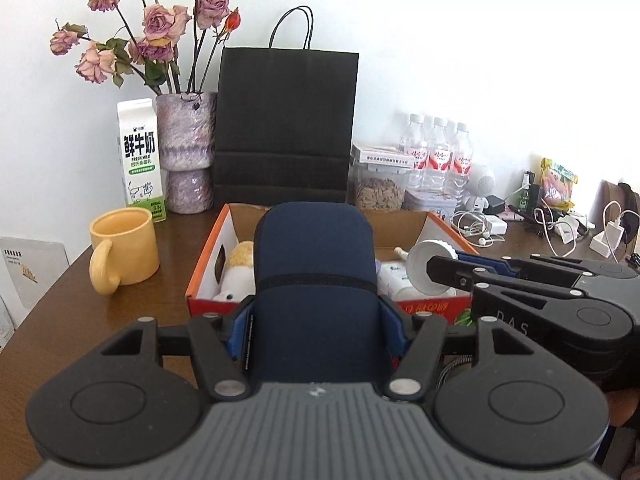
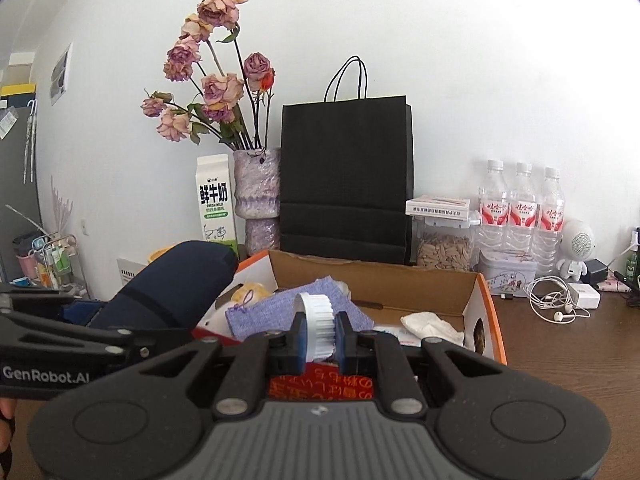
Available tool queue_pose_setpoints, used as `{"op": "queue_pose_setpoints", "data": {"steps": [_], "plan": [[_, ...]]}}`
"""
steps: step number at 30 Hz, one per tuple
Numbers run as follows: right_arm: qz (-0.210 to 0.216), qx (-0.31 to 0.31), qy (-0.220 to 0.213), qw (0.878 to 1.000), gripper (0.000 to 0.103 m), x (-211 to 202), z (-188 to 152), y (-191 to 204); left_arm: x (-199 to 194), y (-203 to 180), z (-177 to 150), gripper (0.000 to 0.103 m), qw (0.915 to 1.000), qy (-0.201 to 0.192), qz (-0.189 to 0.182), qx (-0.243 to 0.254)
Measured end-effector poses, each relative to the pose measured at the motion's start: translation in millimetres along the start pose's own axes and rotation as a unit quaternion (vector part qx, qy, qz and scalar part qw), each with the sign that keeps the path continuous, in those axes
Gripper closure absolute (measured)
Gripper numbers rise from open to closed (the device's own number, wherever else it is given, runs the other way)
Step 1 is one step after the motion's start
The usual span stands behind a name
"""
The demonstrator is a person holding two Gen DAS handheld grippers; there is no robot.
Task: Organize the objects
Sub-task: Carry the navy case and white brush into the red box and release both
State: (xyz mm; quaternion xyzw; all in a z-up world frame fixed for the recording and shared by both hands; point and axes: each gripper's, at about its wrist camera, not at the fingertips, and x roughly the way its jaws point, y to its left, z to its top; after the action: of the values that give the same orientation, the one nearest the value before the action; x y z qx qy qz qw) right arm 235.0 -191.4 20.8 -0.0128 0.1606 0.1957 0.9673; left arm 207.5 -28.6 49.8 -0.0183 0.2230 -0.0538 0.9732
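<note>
At the far left of the table a yellow mug stands outside the cardboard box, with a milk carton and a vase of dried roses behind it; next, the left gripper holds a dark blue padded case between its pads, raised in front of the box; inside the box lie a plush toy, a lilac cloth and crumpled tissue; further right, the right gripper is clamped narrow on a white ribbed cap-like piece, above the box's near wall; so several things look already stowed, while both held items probably have yet to be set down, and the mug, earphones and chargers at the right remain loose on the table.
</note>
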Motion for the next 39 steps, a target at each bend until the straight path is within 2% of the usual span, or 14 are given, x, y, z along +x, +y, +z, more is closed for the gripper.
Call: {"op": "queue_pose_setpoints", "data": {"steps": [8, 17, 27, 29, 30, 31, 32, 33, 34, 36, 39], "plan": [[-0.002, 0.022, -0.018, 1.0, 0.09, 37, 16, -16, 38, -3, 26, 0.038, 0.9998, -0.018, 0.003, -0.004], [0.014, 0.017, 0.001, 1.0, 0.09, 73, 19, -39, 93, -2, 48, 0.038, 0.9997, -0.021, 0.009, 0.001], [0.012, 0.011, 0.031, 0.999, 0.09, 102, 13, -53, 127, -1, 46, 0.038, 0.9996, -0.001, 0.013, 0.025], [0.007, 0.01, 0.039, 0.999, 0.088, 104, 11, -53, 129, 0, 44, 0.034, 0.9995, 0.004, 0.019, 0.024], [0.001, 0.009, 0.043, 0.999, 0.083, 104, 9, -53, 128, 1, 43, 0.026, 0.9995, -0.003, 0.022, 0.022], [-0.005, 0.009, 0.046, 0.999, 0.063, 105, 8, -53, 126, 2, 43, 0.016, 0.9993, -0.012, 0.029, 0.021], [-0.012, 0.009, 0.05, 0.999, 0.047, 105, 7, -53, 123, 2, 43, 0.0, 0.9988, -0.022, 0.037, 0.023], [-0.022, 0.008, 0.05, 0.998, 0.013, 105, 6, -53, 120, 2, 43, 0.0, 0.9981, -0.037, 0.043, 0.024], [-0.033, 0.004, 0.044, 0.998, 0.0, 104, 5, -52, 117, 3, 44, 0.0, 0.9975, -0.046, 0.048, 0.025], [-0.048, -0.005, 0.035, 0.998, 0.0, 102, 5, -50, 115, 5, 44, 0.0, 0.9974, -0.048, 0.05, 0.022], [-0.044, -0.004, 0.038, 0.998, 0.0, 102, 6, -49, 117, 8, 43, 0.0, 0.9977, -0.04, 0.053, 0.014]]}}
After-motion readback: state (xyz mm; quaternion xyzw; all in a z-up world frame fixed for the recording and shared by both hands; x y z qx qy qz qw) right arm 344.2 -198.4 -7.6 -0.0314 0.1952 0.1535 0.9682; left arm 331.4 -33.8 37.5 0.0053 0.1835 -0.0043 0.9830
